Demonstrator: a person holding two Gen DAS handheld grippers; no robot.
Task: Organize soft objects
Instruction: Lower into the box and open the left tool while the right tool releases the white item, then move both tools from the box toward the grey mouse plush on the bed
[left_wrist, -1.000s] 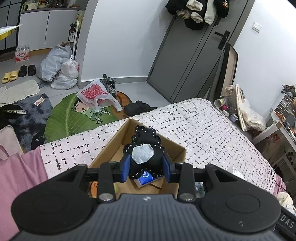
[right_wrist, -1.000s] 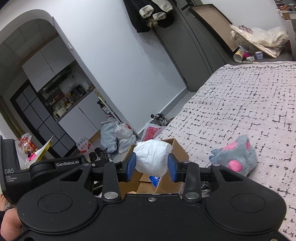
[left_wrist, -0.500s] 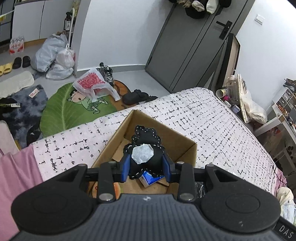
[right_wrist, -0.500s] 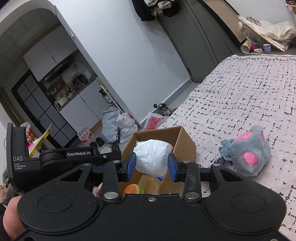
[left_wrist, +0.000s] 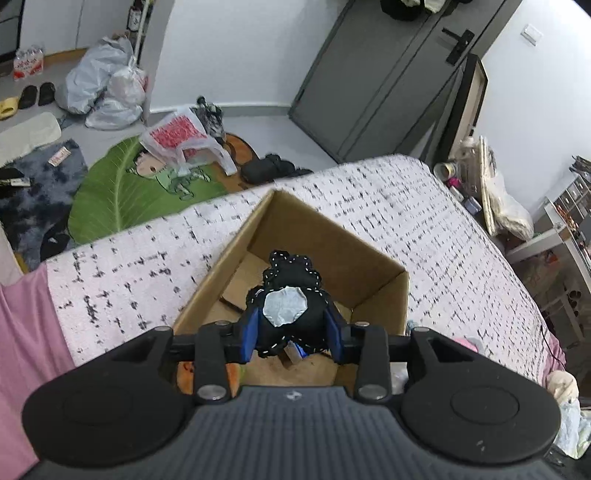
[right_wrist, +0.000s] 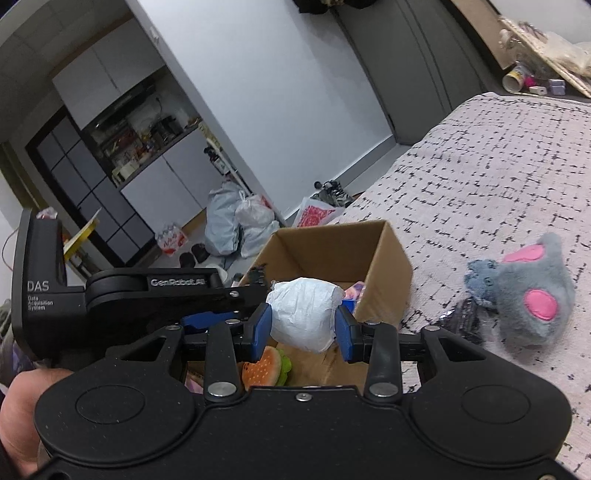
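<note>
My left gripper (left_wrist: 291, 336) is shut on a black soft toy (left_wrist: 290, 295) with white stitching and a grey patch, held over the open cardboard box (left_wrist: 332, 236) on the bed. My right gripper (right_wrist: 303, 332) is shut on a white soft bundle (right_wrist: 304, 314), held above the near side of the same box (right_wrist: 391, 266). A plush burger (right_wrist: 266, 367) and a blue item lie inside the box. The left gripper's body (right_wrist: 147, 291) shows at the left of the right wrist view.
A grey plush with pink patches (right_wrist: 532, 295) lies on the patterned bedspread (right_wrist: 498, 155) right of the box. Beyond the bed's edge are a green leaf rug (left_wrist: 122, 188), plastic bags (left_wrist: 107, 85), shoes and a dark door (left_wrist: 373, 74).
Both grippers have moved forward and over the box with their toys still held; the box now sits closer and lower in both views.
</note>
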